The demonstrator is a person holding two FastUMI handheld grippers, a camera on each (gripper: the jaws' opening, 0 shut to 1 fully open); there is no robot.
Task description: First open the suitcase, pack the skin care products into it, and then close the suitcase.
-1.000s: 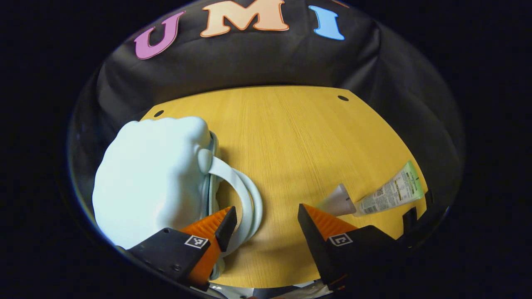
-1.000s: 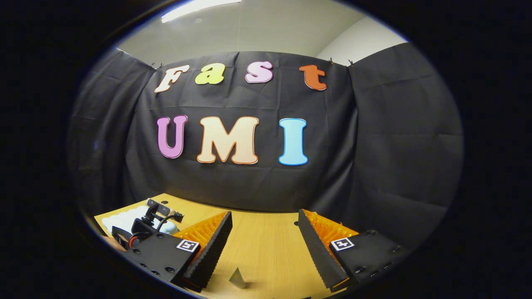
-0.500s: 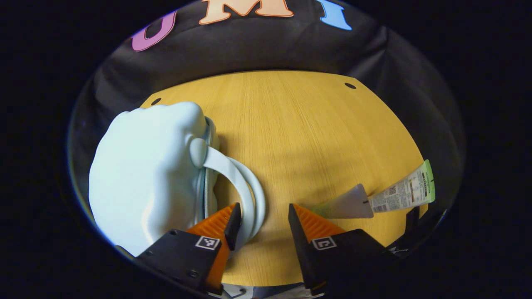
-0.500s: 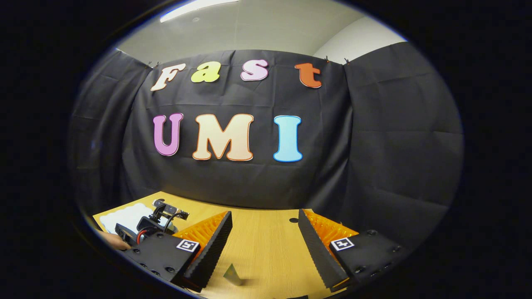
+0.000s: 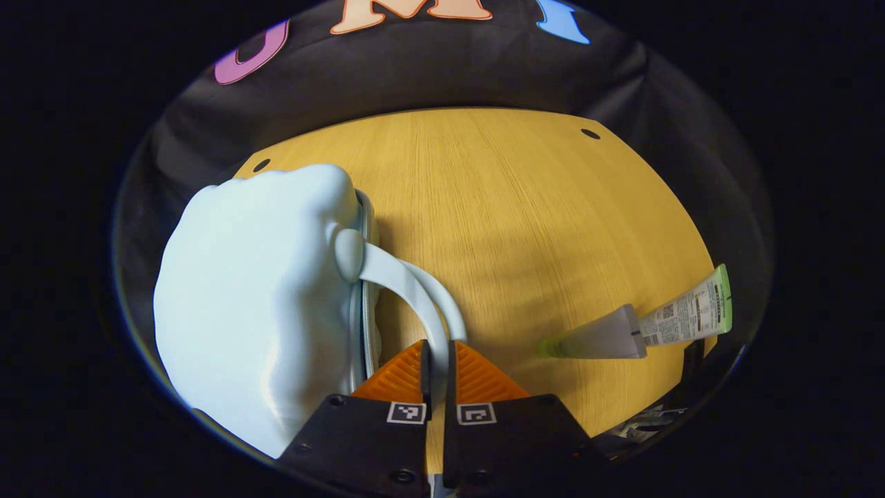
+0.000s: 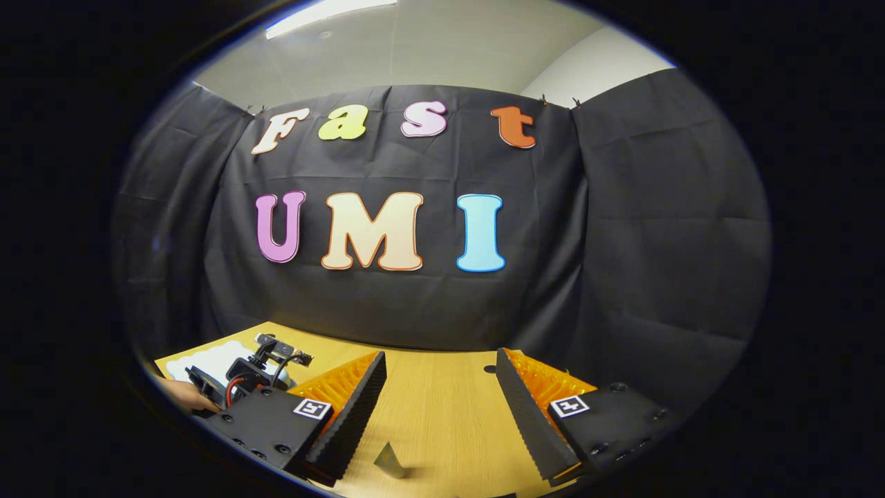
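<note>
left tongs (image 5: 437, 360): fingers are pinching together on the suitcase handle (image 5: 415, 290), the strap running down into the gap between them; clamped.
right tongs (image 6: 437, 404): fingers are standing wide apart, holding nothing, hovering above the desk (image 6: 442, 415) and pointing at the booth wall.
suitcase (image 5: 256, 304): pale blue, puffy shell, lying flat on the left part of the desk (image 5: 511, 221), zipper line facing the middle; looks zipped, lid not lifted.
skin care tube (image 5: 643, 328): lying on its side near the right edge of the desk, green end outward, well apart from the suitcase.
left gripper view extras: it is giving the full top of the suitcase, both handle straps, the whole tube.
right gripper view extras: it is catching the left tongs' body (image 6: 256, 370) with cables, a bit of the hand (image 6: 183, 395) holding it, and a strip of suitcase (image 6: 207, 360) behind; also just the tube's tip (image 6: 390, 462) low between its own fingers, plus ceiling above the cloth.
</note>
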